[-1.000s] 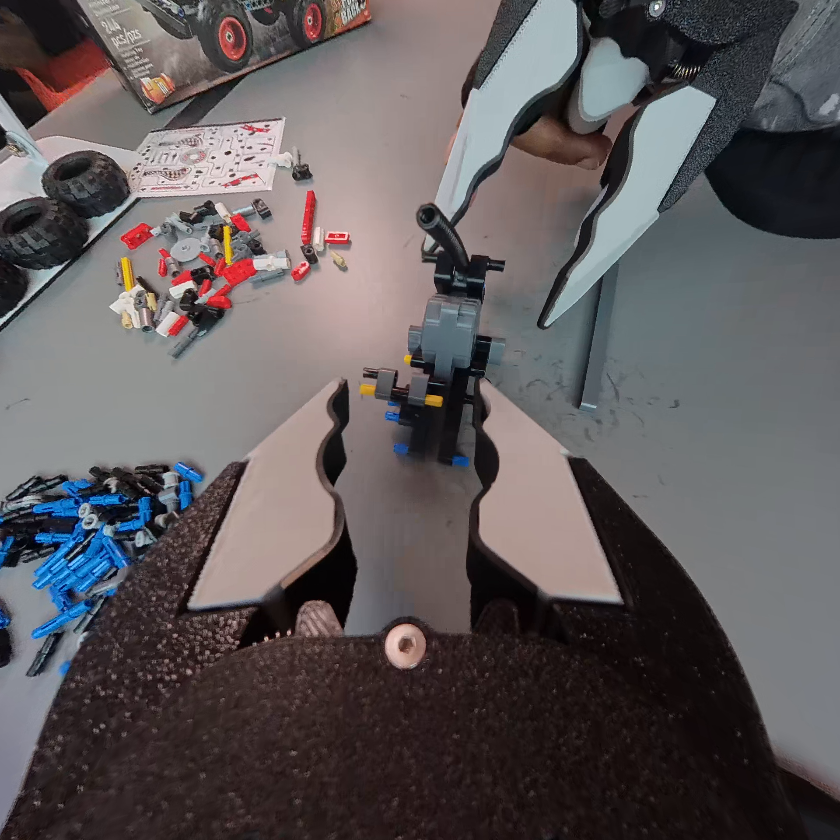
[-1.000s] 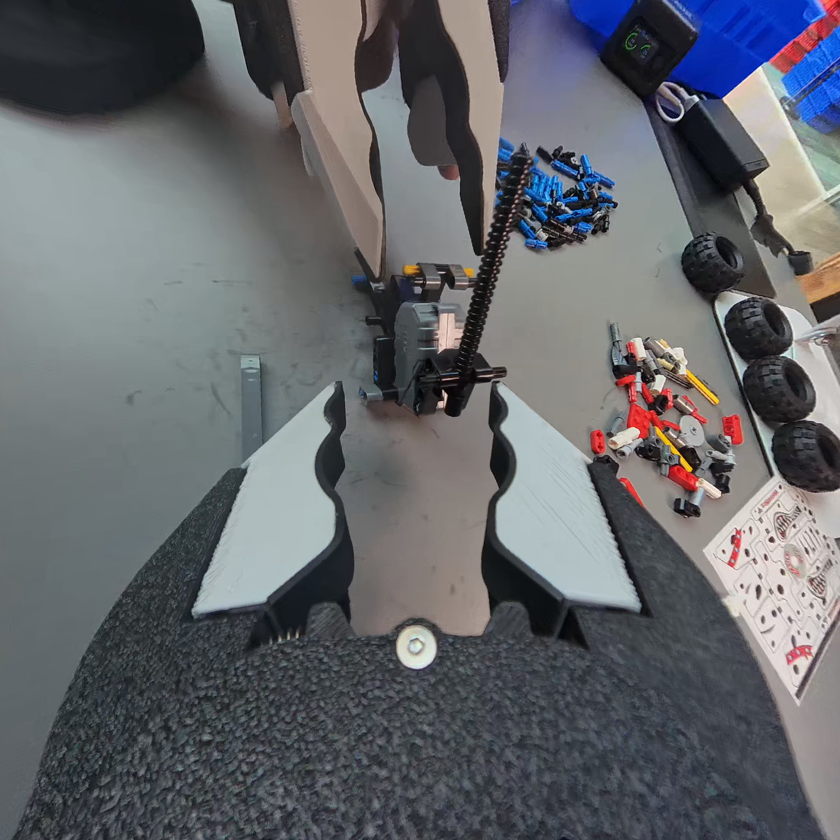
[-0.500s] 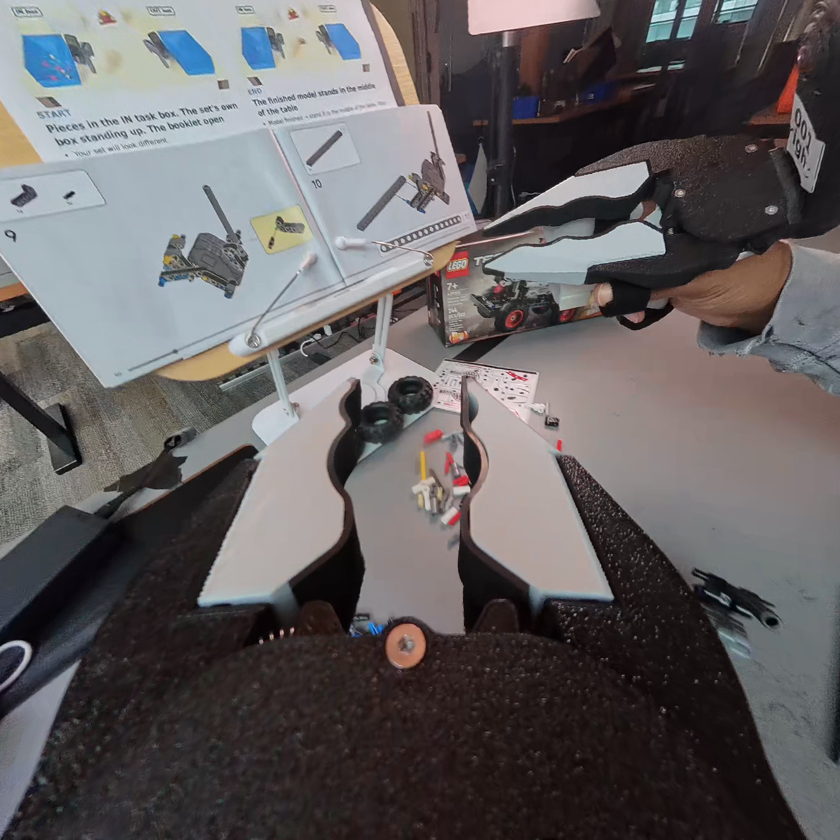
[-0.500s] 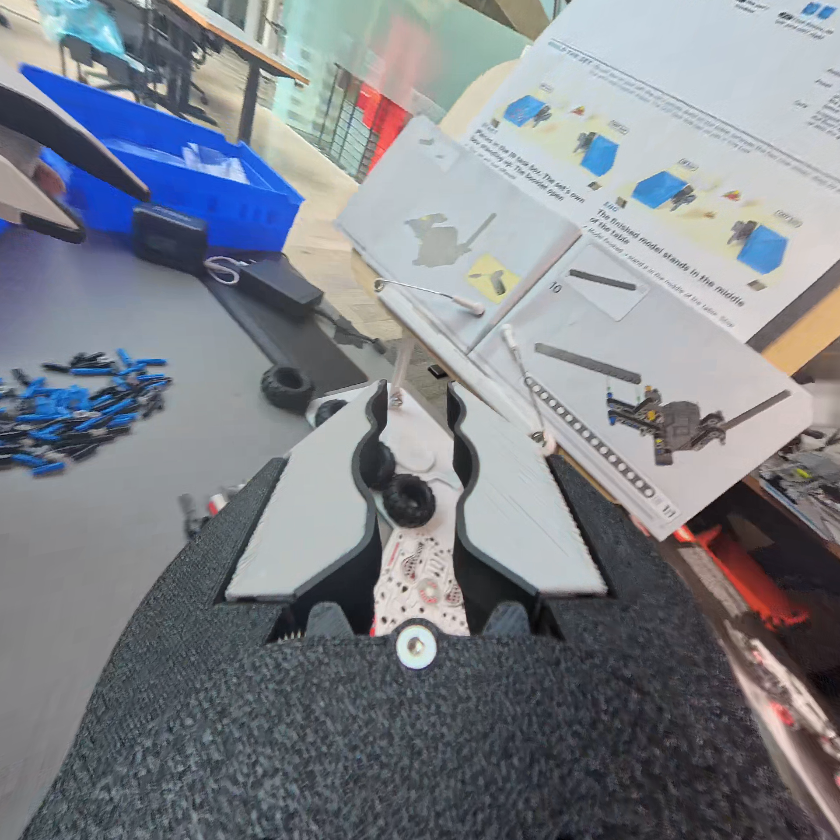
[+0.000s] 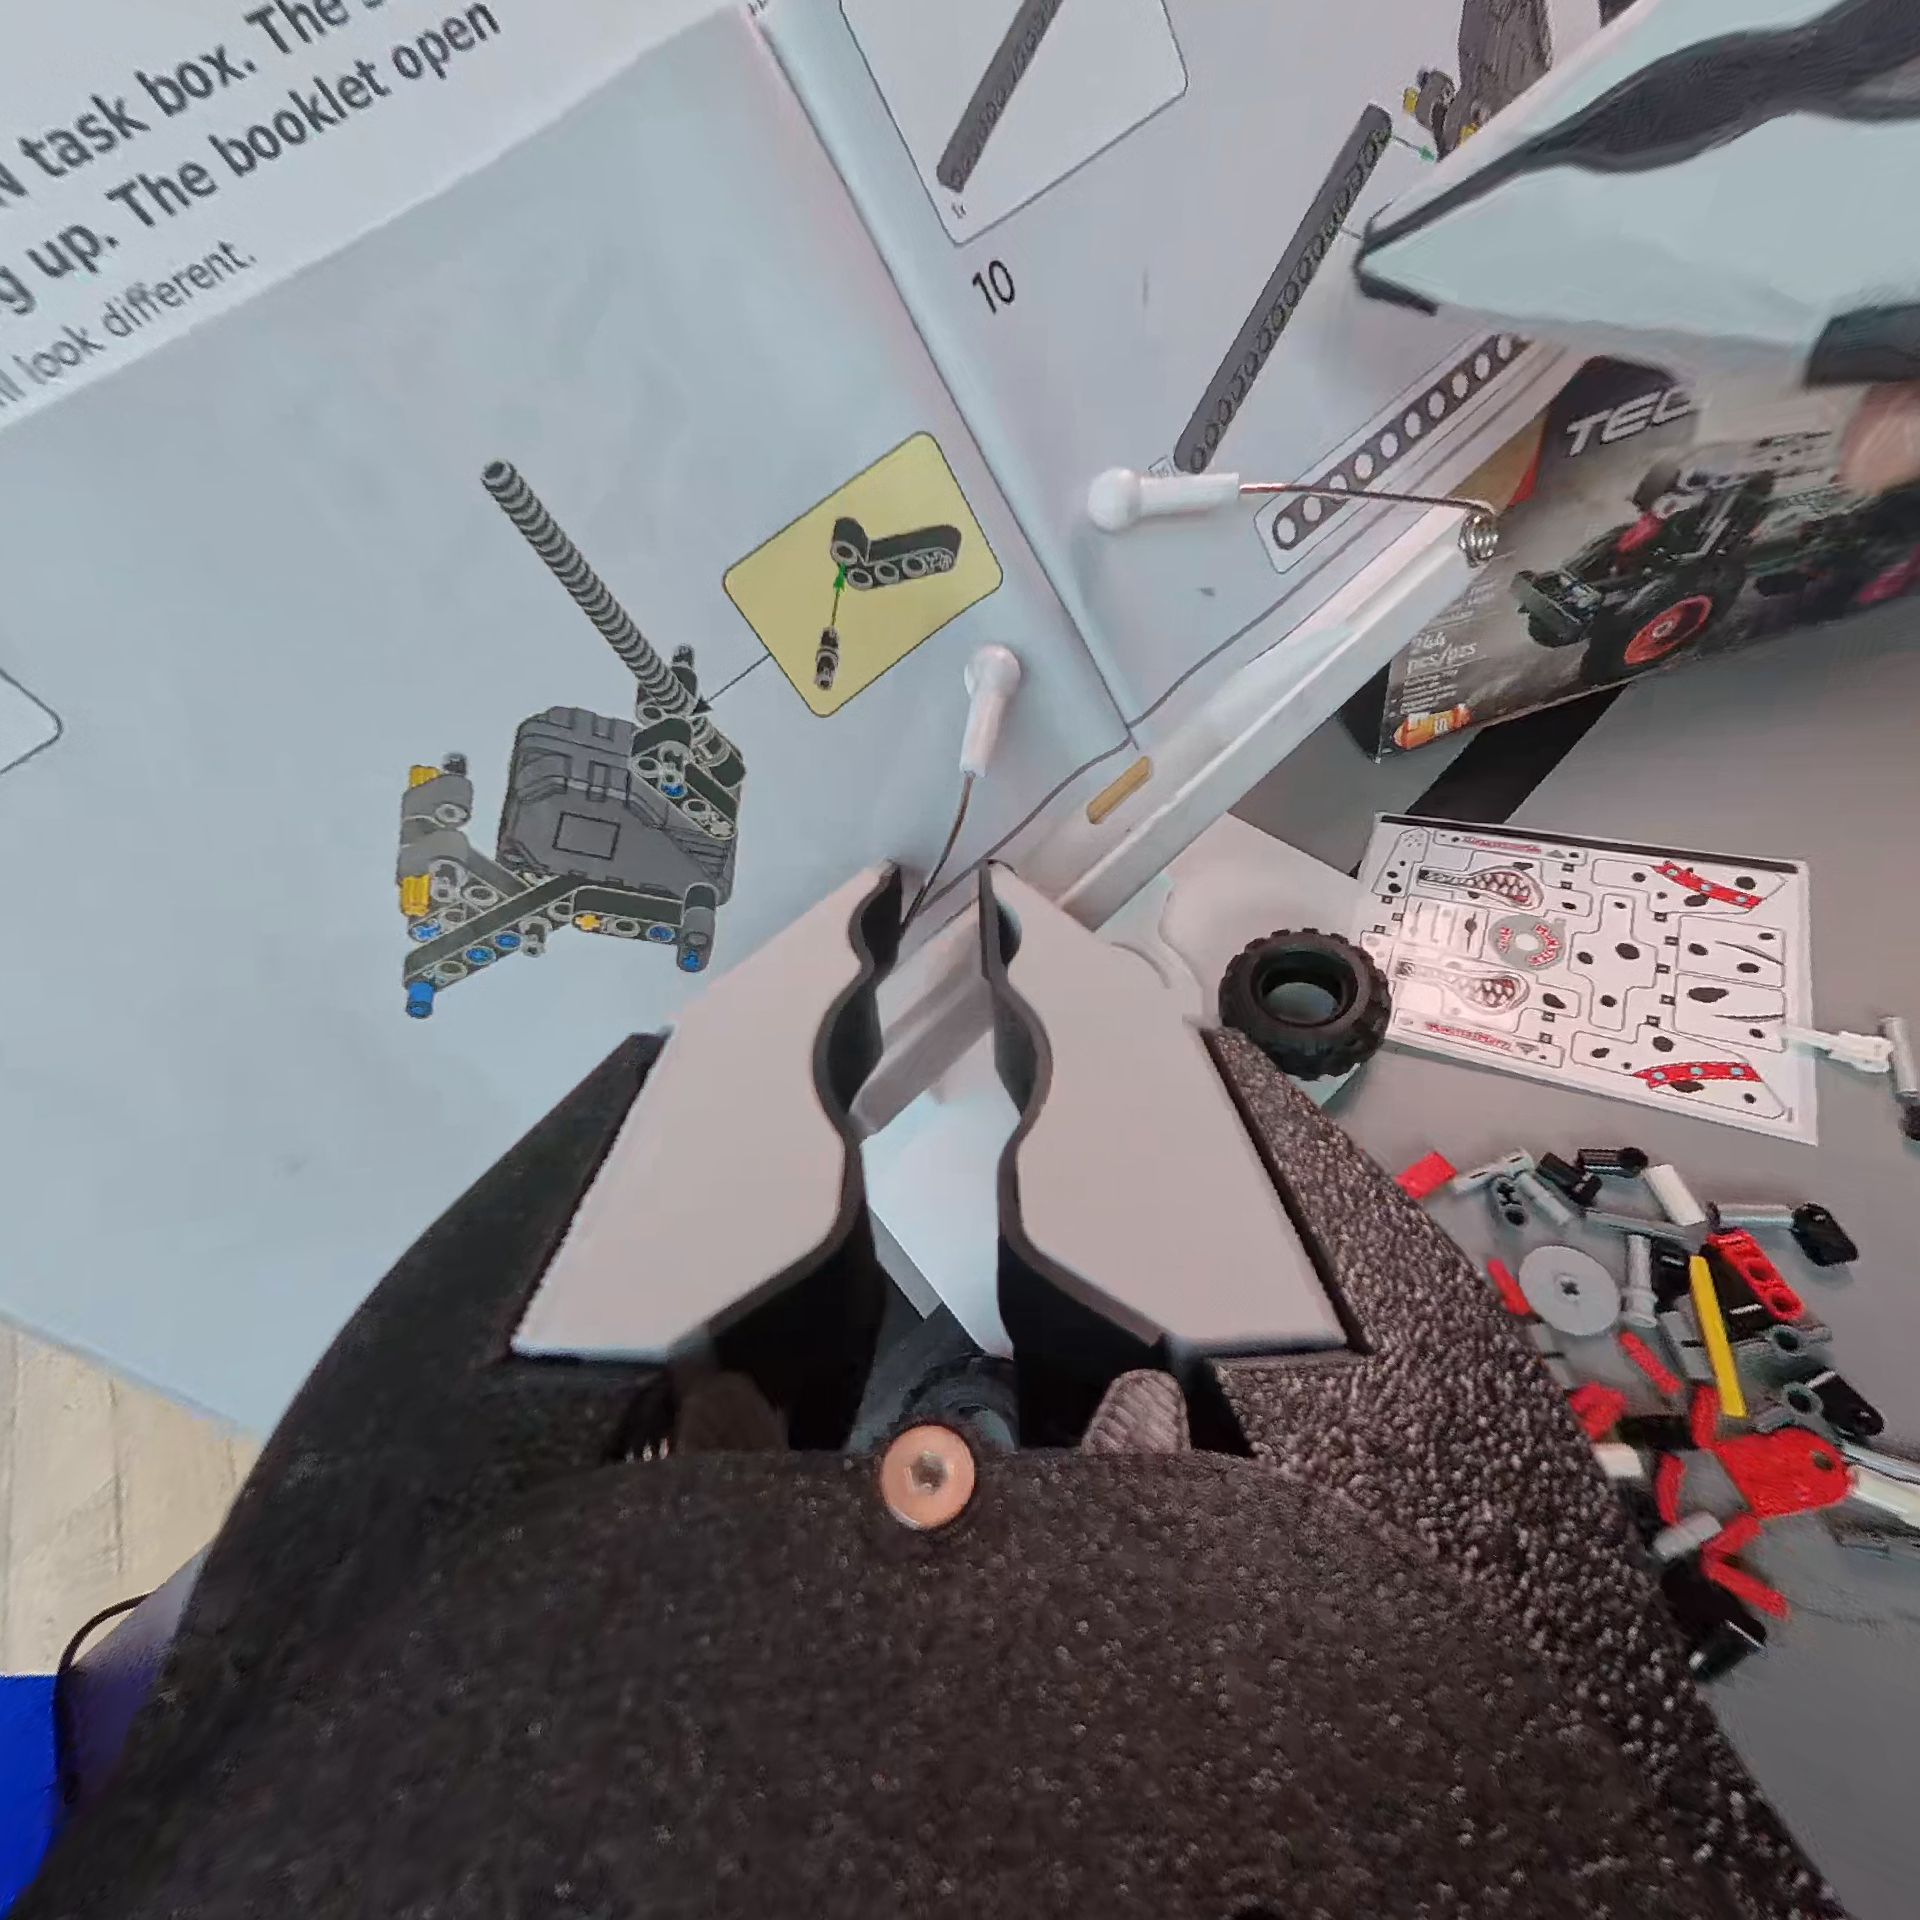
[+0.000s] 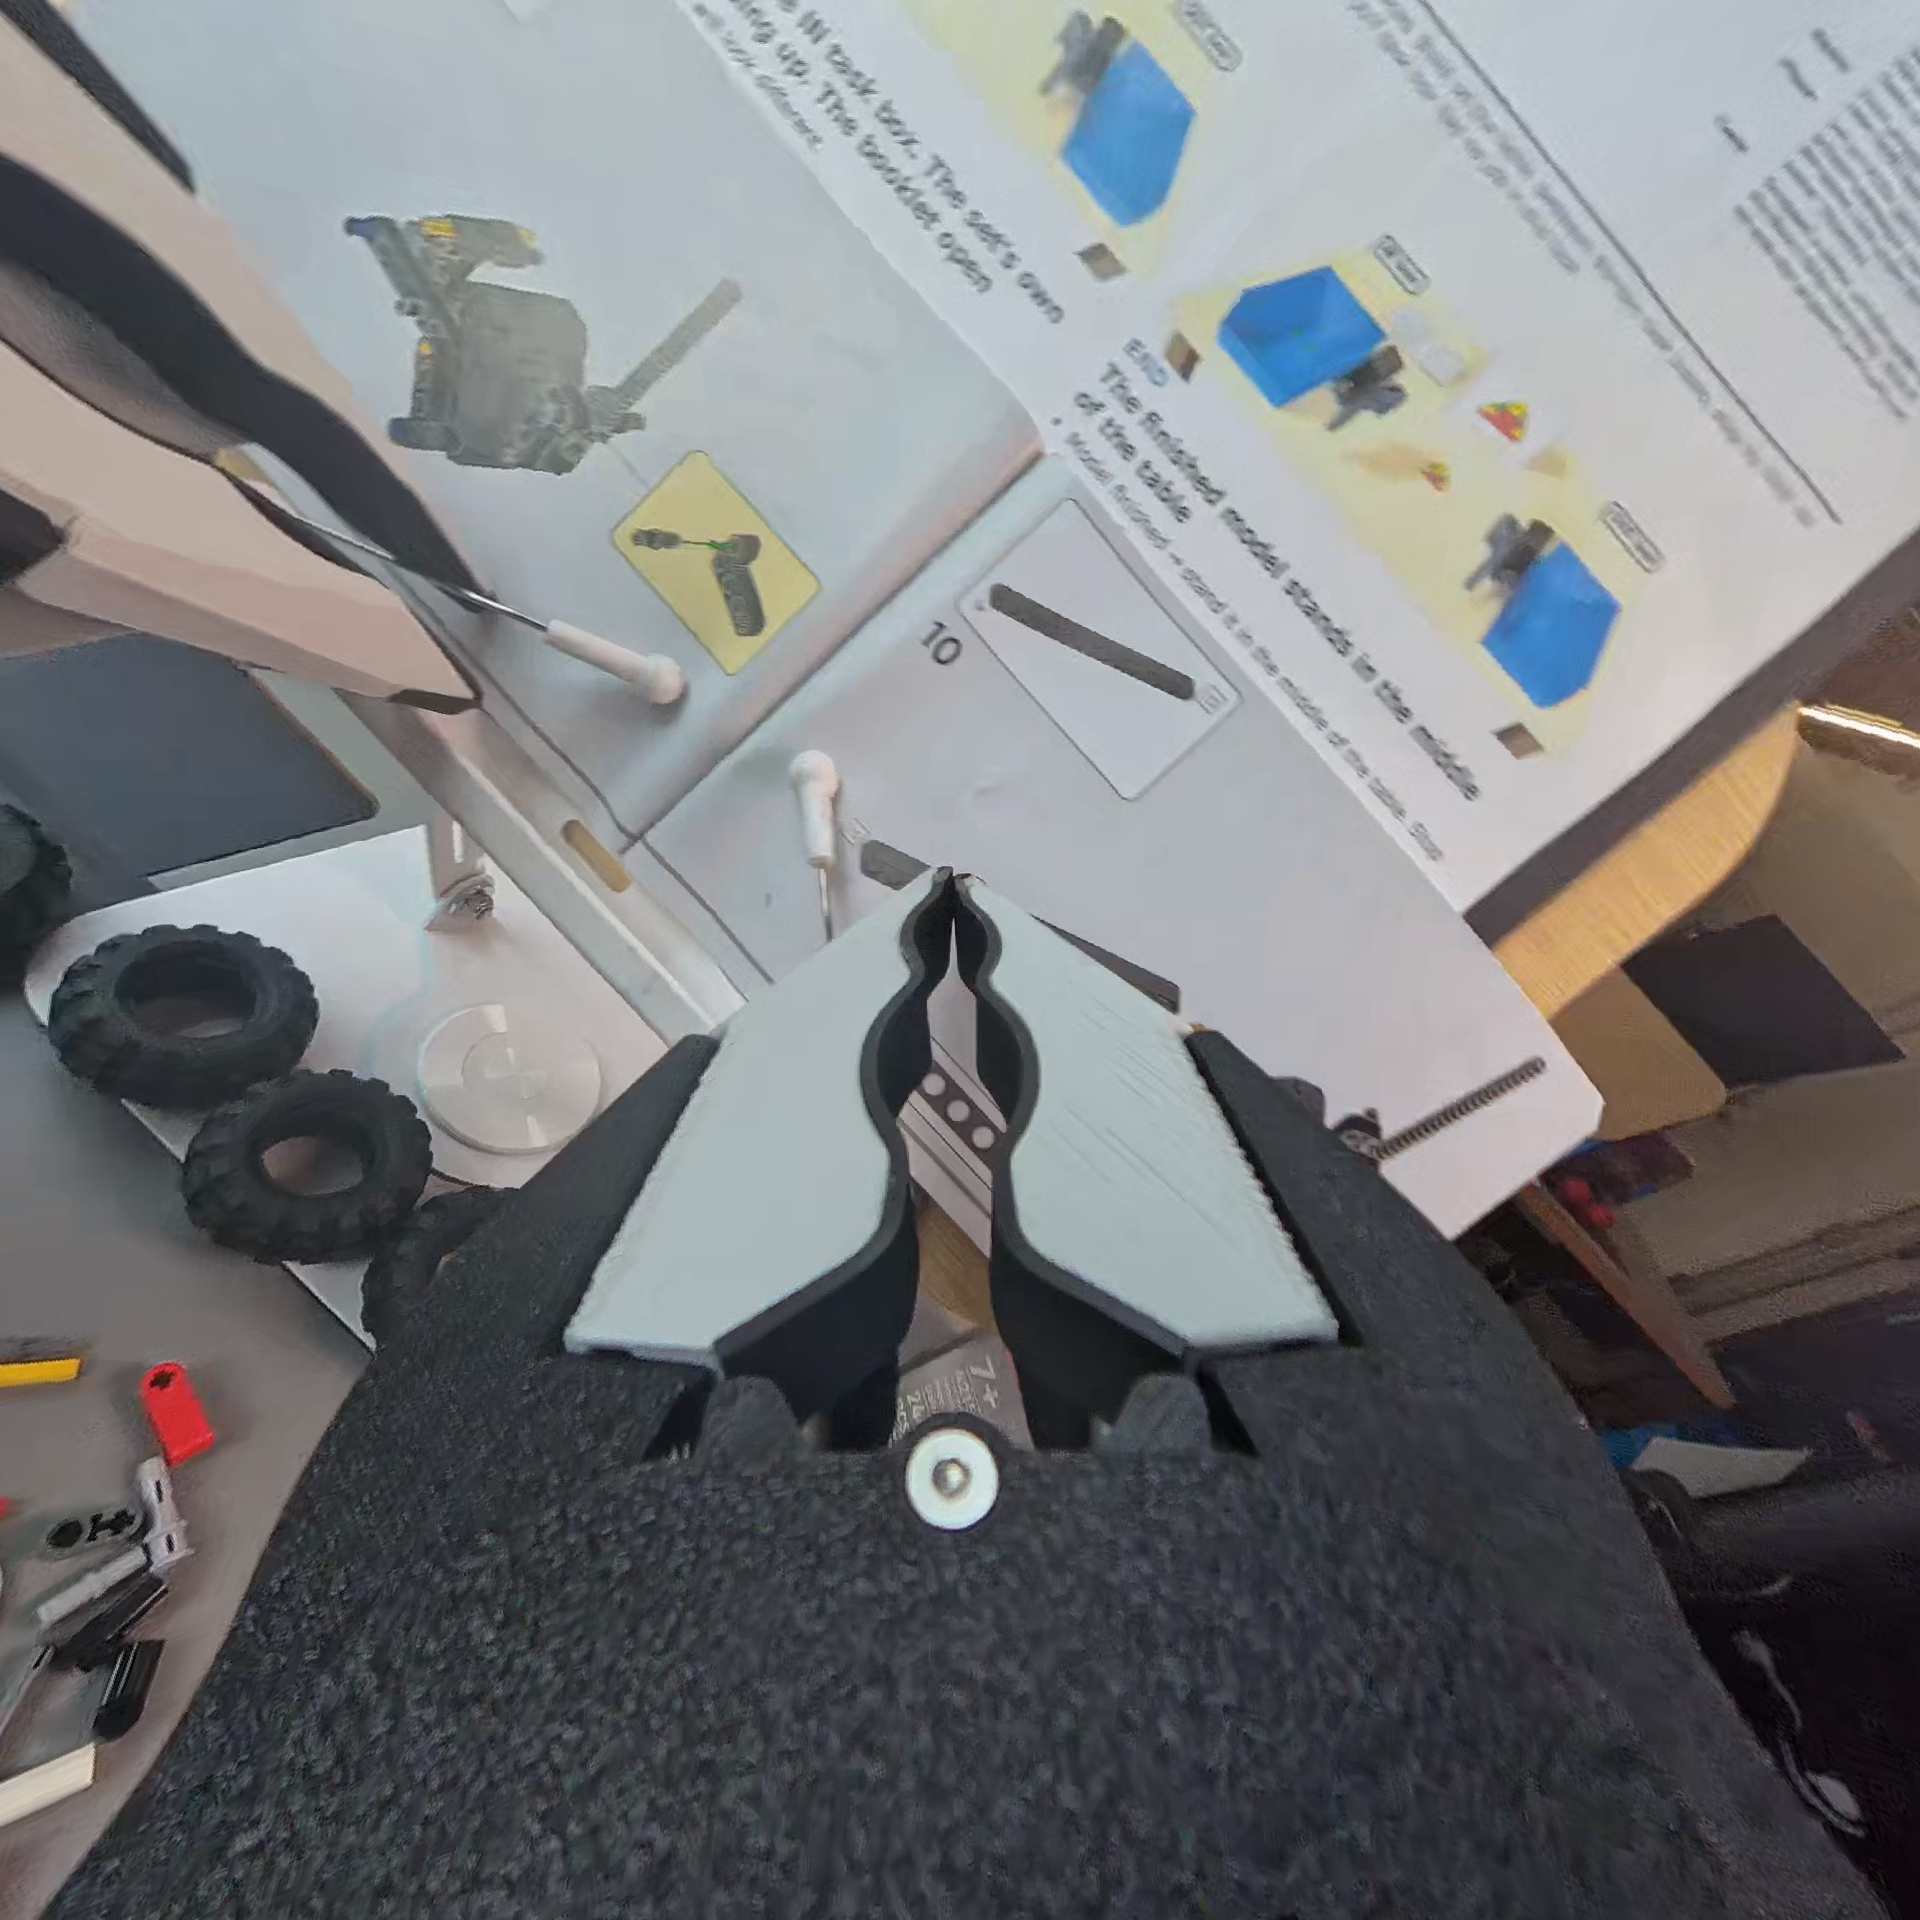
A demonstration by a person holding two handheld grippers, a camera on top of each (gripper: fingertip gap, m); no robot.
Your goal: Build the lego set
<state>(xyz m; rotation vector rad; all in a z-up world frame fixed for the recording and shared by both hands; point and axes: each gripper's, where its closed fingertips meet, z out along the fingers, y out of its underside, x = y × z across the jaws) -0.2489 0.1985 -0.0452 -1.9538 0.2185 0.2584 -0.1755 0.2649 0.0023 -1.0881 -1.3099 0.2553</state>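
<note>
A: Lego set: where is it lying?

B: Right gripper, tips pressed together, seemingly pinching the instruction booklet page. Left gripper, slightly spread, holding nothing. Loose parts are sitting lower right, tyre beside the sticker sheet.

A: Progress?

B: Early, judging by the open page; the assembly itself isn't showing. Grey table, box upper right.

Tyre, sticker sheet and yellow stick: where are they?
Tyre [image 5: 1305, 1000]: left wrist view, on its front sidewall.
Sticker sheet [image 5: 1621, 966]: left wrist view, sheet's middle.
Yellow stick [image 5: 1714, 1338]: left wrist view, mid-length.
</note>
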